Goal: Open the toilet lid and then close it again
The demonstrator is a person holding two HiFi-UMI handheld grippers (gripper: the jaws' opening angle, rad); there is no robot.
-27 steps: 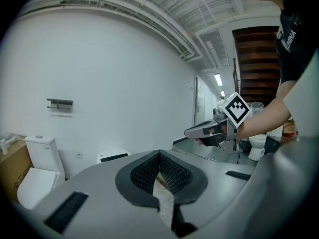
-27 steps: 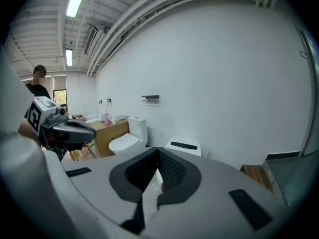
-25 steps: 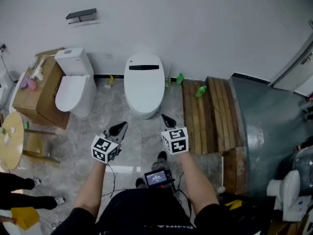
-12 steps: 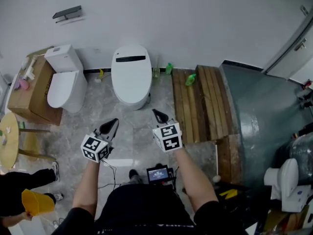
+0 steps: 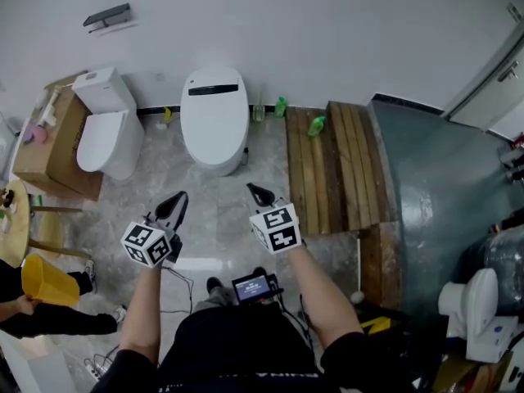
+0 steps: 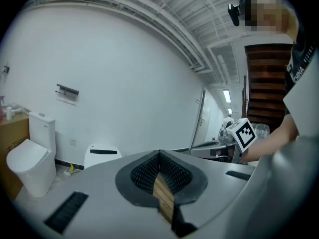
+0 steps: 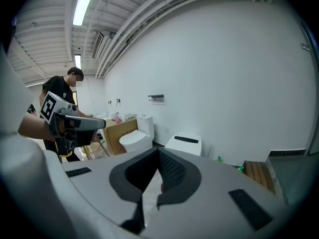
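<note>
Two toilets stand against the far wall. The task's unit is the centre one, and its toilet lid [image 5: 214,119] lies flat and shut. The cistern toilet [image 5: 106,137] sits to its left beside a cardboard box [image 5: 39,150], and a wooden pallet [image 5: 332,166] lies to its right.

Over the last second the centre toilet has slid up and to the left in the head view and now looks slightly smaller. The gap between its near rim and the tongs has widened.

Both tongs are fully closed with nothing between the pads. The left gripper [image 5: 178,197] and right gripper [image 5: 255,190] are held over bare floor, near the bowl but clear of it.

A bystander's yellow bucket [image 5: 47,281] has come into view at the near left.

Assessment: no contact with the lid. The person appears to be shifting position, not working on it.
</note>
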